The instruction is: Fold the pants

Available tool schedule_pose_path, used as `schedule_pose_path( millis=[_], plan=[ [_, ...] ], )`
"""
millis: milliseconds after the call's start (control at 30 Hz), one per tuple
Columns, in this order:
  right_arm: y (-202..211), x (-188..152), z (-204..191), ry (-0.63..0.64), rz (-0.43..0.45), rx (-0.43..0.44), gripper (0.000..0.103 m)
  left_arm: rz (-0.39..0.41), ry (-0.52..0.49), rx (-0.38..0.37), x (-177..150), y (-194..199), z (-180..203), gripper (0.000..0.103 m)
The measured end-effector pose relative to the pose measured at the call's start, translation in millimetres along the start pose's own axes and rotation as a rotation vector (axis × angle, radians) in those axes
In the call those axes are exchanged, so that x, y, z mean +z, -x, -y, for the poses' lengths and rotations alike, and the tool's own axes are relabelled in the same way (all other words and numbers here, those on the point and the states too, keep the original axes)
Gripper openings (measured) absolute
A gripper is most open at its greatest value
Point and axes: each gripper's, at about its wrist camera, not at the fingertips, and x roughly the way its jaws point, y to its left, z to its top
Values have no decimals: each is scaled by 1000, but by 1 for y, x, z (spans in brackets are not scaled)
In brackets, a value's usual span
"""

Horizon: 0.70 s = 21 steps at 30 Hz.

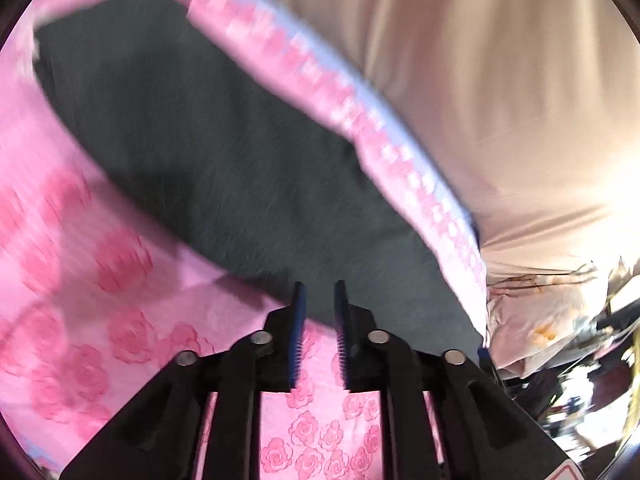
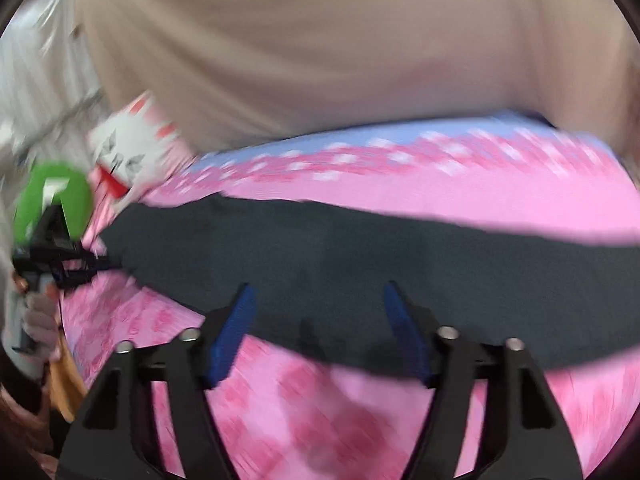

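Left claw [image 1: 320,292] angled downward, black arms spread at the bottom of its own view, blue ribbed pads [image 1: 298,332] standing a narrow gap apart with nothing pinched between them. Right claw [image 2: 320,300] likewise tilted down, blue pads [image 2: 230,336] set wide apart and empty. Seen again at the left edge of the right wrist view: the left claw [image 2: 86,268] pointing rightward under its green mount, gripped from below by a hand [image 2: 38,316], blurred.
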Motion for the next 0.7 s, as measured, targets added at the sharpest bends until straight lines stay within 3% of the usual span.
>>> schedule_pose_path(
  millis=[67,167,233,300,400,467,500,533,700],
  plan=[
    [-38,27,-34,66,-32,63,60,51,-14,21,12,10,3,34],
    [-98,57,-85,142,-88,100,60,140,-11,127,43,15,-7,34],
    [-146,73,-110,201,-134,84,59,185,-16,231,58,14,-19,34],
    [-190,82,-123,235,-187,73,51,197,-10,325,73,7,-37,34],
    [-241,87,-134,288,-247,-5,48,164,15,376,86,-1,-68,34],
    [-260,86,-135,305,-264,-20,39,159,31,390,94,-6,-84,34],
    [-262,90,-139,317,-269,-15,9,158,35,384,98,-7,-91,34],
    [-263,94,-141,327,-262,-31,2,163,38,374,101,-6,-97,34],
    [-270,100,-135,306,-253,-47,4,195,-5,431,113,-10,-93,34]
  ],
)
